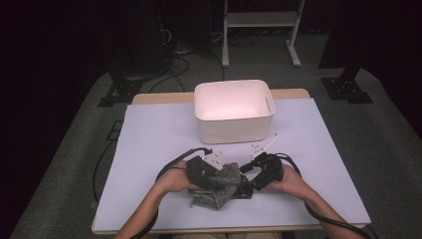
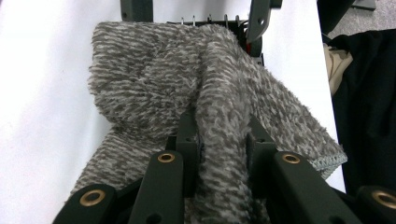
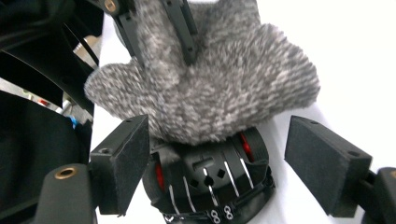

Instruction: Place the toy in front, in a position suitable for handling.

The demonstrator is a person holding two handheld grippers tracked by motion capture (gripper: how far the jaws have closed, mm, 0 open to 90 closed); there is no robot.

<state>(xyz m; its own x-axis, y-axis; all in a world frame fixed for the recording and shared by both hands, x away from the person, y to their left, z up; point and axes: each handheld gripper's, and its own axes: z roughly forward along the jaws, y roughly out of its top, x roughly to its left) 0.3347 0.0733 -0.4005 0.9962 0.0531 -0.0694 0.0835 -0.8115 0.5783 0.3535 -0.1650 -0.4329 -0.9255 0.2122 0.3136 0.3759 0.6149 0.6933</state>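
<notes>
A grey fuzzy cloth lies bunched at the front middle of the table, draped over a black object with red parts. My left gripper is shut on a raised fold of the cloth, pinching it between both pads. From the opposite side my right gripper faces it, open wide, its pads standing apart on either side of the black object and the cloth's edge without touching them. In the high view the left gripper and the right gripper nearly meet over the cloth.
A white plastic bin, nothing seen in it, stands behind the grippers at the table's middle back. The pale table cover spreads bare to the left and right. Dark floor, cables and a white stand's legs lie beyond the table.
</notes>
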